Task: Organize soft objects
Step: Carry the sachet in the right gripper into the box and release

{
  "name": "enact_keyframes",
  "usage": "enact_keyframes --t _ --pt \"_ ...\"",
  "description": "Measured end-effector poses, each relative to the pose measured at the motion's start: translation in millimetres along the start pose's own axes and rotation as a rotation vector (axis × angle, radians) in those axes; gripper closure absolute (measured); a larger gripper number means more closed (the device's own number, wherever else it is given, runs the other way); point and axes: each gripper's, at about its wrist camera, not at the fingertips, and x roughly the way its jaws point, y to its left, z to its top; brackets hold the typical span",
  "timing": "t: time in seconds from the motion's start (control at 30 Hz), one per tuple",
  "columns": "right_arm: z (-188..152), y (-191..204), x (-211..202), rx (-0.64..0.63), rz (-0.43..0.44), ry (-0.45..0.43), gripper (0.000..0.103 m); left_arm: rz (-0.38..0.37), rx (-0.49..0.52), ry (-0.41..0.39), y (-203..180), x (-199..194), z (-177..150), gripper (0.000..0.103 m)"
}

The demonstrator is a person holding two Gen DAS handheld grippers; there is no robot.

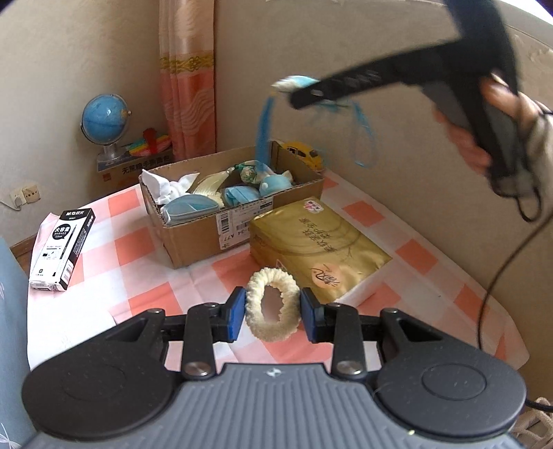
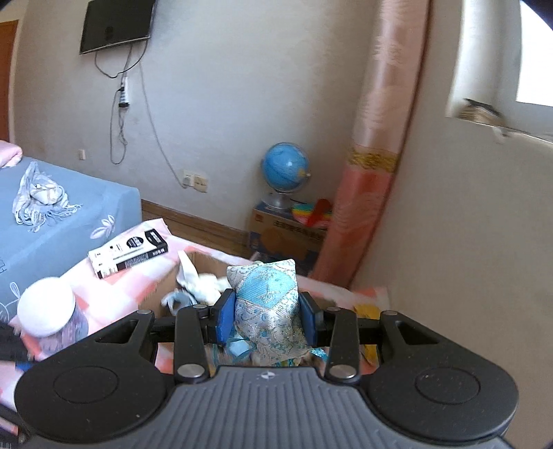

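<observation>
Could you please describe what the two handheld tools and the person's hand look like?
Each tool, left tool and right tool, has a ribbed grey body, black round-ended linkage arms with silver pivots, and blue pads. A black cable trails from the right one. The bare hand shows a pale sleeve cuff.

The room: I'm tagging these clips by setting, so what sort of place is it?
Probably a bedroom at home: a bed with a blue sheet, a wall-mounted TV and a pink curtain.

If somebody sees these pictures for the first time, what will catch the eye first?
Probably the right tool shut on a blue-and-silver brocade sachet, above the open cardboard box of soft things. Next, the left tool squeezing a cream fluffy hair scrunchie over the pink-checked tablecloth.
</observation>
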Motion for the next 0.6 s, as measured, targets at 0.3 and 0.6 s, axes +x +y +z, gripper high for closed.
enact_keyframes --t 0.3,0.6 --pt "20 9 77 -0.009 0.079 0.051 0.041 0.026 -0.026 0.015 12 13 4 0.07" --pt "-14 -8 66 0.129 0.042 0.058 0.0 0.045 -0.007 0.0 24 26 27 0.07"
